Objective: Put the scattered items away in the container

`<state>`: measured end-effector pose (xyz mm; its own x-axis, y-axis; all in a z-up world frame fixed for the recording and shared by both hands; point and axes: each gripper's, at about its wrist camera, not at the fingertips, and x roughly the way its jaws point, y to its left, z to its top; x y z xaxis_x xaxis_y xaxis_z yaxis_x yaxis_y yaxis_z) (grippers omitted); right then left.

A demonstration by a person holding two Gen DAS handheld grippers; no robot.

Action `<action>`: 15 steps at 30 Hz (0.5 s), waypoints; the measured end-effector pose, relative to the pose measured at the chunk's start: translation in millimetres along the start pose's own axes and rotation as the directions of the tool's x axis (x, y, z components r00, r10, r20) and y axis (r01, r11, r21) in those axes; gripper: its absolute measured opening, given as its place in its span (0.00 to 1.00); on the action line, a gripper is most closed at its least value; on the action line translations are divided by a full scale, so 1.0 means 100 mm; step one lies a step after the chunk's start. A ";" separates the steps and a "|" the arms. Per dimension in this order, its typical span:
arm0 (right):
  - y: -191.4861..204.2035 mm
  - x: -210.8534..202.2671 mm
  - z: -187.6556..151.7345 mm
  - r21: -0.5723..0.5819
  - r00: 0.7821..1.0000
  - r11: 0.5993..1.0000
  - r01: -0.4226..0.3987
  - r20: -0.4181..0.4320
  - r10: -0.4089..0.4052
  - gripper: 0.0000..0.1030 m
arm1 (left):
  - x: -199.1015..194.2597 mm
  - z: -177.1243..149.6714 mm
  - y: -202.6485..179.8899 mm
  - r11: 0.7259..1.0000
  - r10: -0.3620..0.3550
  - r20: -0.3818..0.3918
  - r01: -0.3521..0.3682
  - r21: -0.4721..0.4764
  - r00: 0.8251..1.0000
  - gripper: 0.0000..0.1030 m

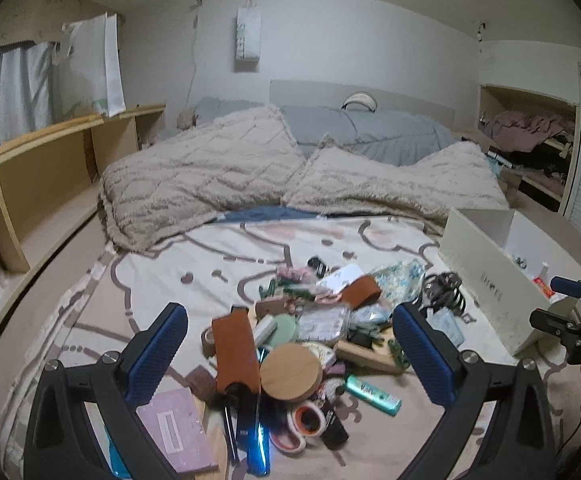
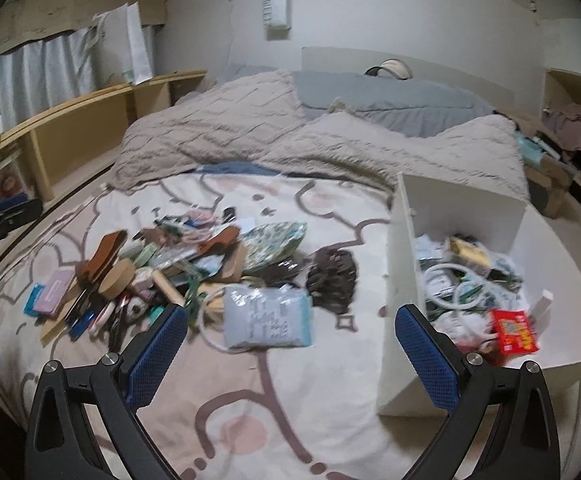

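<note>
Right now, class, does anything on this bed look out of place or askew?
Yes. A heap of small items lies scattered across the bedsheet instead of in the white container. The clear packet and dark hair claw lie apart from the heap. Both grippers, left and right, are open and empty.

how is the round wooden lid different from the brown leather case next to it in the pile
The round wooden lid is a pale, light-wood disc, while the brown leather case is a rust-brown, long, flat rectangle. The lid lies with its round face tipped up toward the left wrist camera; the case runs lengthwise toward the camera, with dark pens poking out of its near end. Both sit in the same pile on the bedsheet, side by side between the fingers of the open left gripper.
</note>
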<state>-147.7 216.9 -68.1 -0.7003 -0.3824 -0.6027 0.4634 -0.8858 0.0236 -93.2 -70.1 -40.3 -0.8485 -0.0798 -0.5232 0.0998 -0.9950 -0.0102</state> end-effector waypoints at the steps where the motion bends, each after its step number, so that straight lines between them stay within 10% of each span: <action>1: 0.03 0.02 -0.02 -0.009 1.000 1.000 -0.003 -0.001 0.003 1.00 | 0.04 -0.03 0.01 1.000 0.006 -0.017 -0.006 -0.001 1.000 1.00; 15: 0.45 0.44 -0.36 -0.131 0.990 0.986 -0.103 -0.108 0.089 1.00 | 0.38 -0.48 0.13 0.994 -0.038 -0.211 0.015 -0.111 0.977 1.00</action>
<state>-138.4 170.0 -122.3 -0.5937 -0.4294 -0.6805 0.6000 -0.7998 -0.0187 -99.1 -82.7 -101.7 -0.7225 -0.0271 -0.6908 0.1444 -0.9831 -0.1125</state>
